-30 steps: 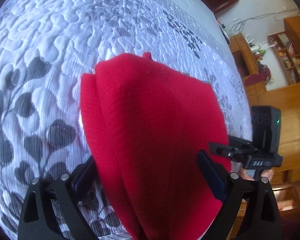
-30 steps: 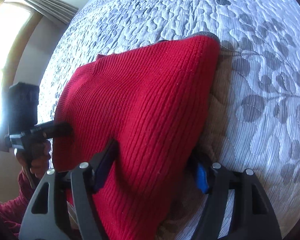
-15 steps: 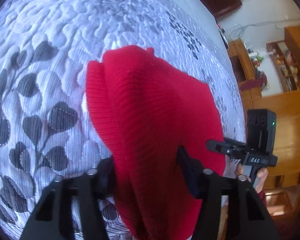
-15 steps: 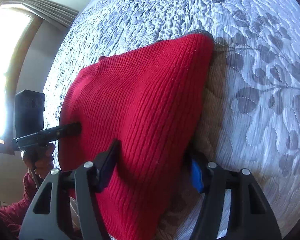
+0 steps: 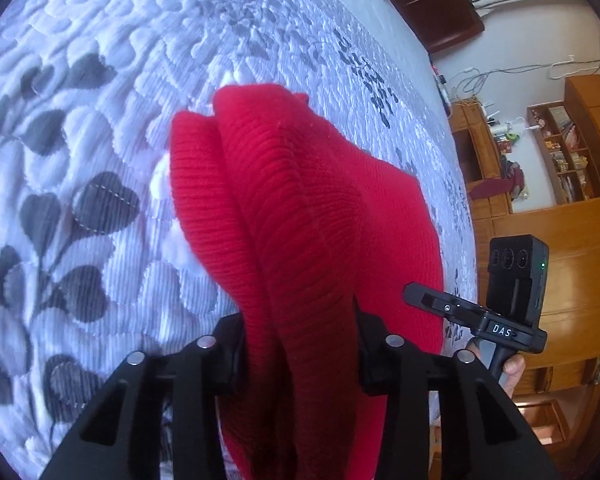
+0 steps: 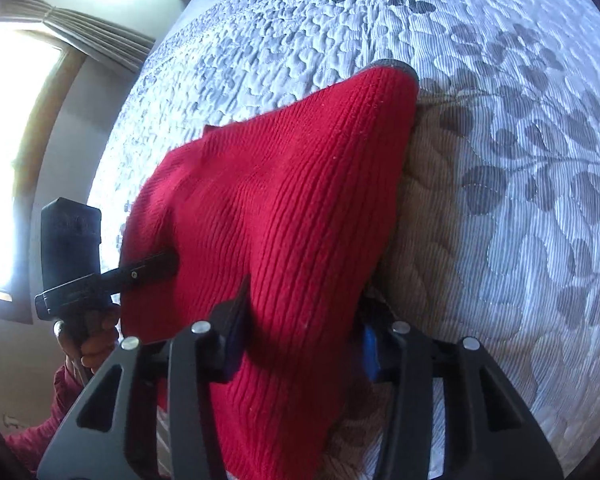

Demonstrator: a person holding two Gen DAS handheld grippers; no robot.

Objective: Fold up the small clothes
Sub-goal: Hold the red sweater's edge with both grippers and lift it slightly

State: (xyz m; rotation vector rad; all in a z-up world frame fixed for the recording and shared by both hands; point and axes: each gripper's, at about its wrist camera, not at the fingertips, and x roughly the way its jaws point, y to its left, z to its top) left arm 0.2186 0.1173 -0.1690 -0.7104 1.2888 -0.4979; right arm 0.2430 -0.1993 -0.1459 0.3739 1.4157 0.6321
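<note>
Red rib-knit garment [image 5: 308, 216], folded into bunched layers, lying lengthwise on grey leaf-patterned quilted bedspread [image 5: 100, 92].

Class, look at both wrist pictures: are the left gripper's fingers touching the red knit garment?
Touching. The left wrist view shows the left gripper with both fingers pressed into the bunched red knit garment.

Quilted grey leaf-patterned bed [image 5: 100, 160]; wooden shelves [image 5: 560, 152] at three o'clock, bright curtained window [image 6: 16, 140] at nine o'clock.
</note>
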